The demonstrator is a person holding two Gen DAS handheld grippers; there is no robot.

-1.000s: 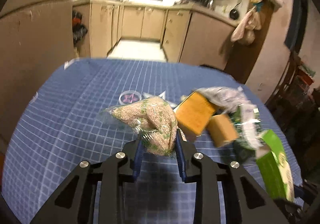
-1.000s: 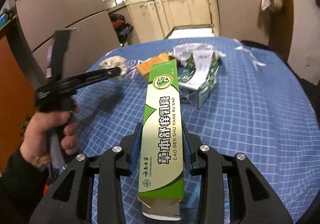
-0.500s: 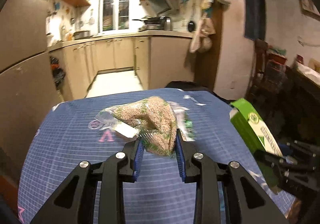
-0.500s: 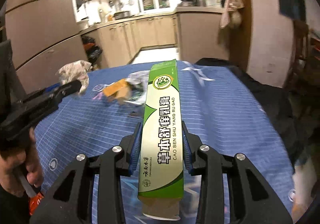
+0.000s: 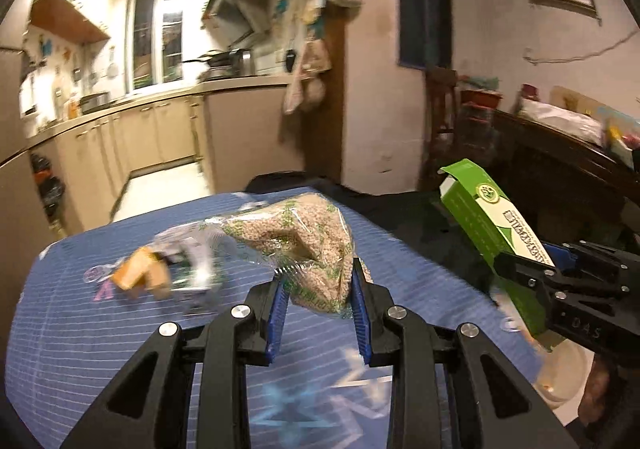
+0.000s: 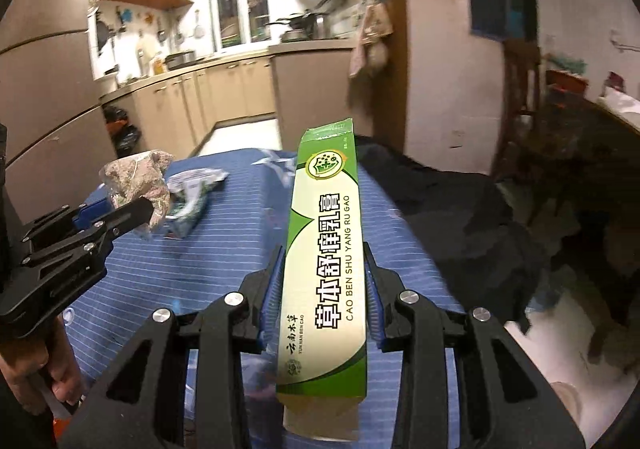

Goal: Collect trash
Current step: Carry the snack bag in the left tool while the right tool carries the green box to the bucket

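Left wrist view: left claw (image 5: 318, 281) clamps one grain bag (image 5: 304, 241); right claw (image 6: 324, 277) clamps one green carton (image 6: 324, 245).

Blue checked table (image 5: 120, 329): orange boxes (image 5: 140, 279), green-white wrapper (image 6: 192, 201).

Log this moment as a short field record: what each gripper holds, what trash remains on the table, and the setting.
left gripper: shut on the clear bag of grain, held above the table
right gripper: shut on the green carton, long axis pointing forward
table: blue checked cloth
trash left on table: orange-brown pieces and a crumpled green-and-white wrapper; blurred in the left wrist view
bin: none visible
setting: kitchen with beige cabinets behind the table
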